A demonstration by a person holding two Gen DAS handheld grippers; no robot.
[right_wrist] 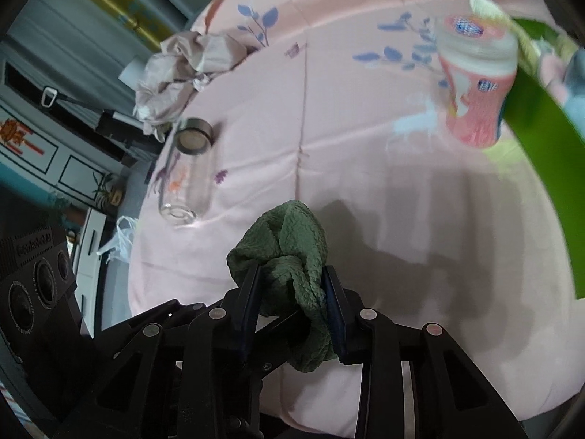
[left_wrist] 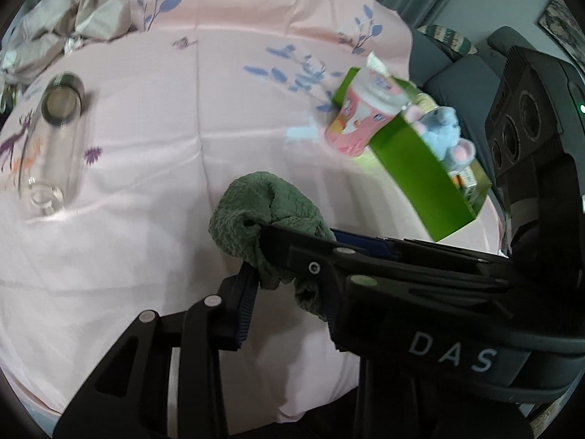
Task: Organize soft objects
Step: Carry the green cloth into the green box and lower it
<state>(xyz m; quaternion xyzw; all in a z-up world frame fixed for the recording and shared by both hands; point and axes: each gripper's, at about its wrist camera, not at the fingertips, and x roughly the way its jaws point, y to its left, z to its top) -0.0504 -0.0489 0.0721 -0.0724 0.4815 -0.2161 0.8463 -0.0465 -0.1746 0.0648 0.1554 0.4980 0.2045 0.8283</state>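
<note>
The pink floral sheet (left_wrist: 182, 146) fills both views. At two o'clock on it in the left wrist view stands the green box (left_wrist: 413, 168), already holding a blue plush mouse (left_wrist: 446, 131), so part of the sorting looks done. A pink pack (left_wrist: 360, 117) leans against the box's near wall, a glass bottle (left_wrist: 55, 139) lies at nine o'clock, and crumpled beige fabric (left_wrist: 69, 25) sits at eleven o'clock, a soft thing likely left to tidy. The green cloth (right_wrist: 289, 252) is off the sheet, bunched between both tools near the centre, well apart from the box. The right gripper (right_wrist: 290, 289) is clenched on it, fingers pressing either side of the wad, and reaches across the left view from three o'clock. The left gripper (left_wrist: 256, 256) points forward at the same wad; whether it bites or only touches, I cannot tell.
</note>
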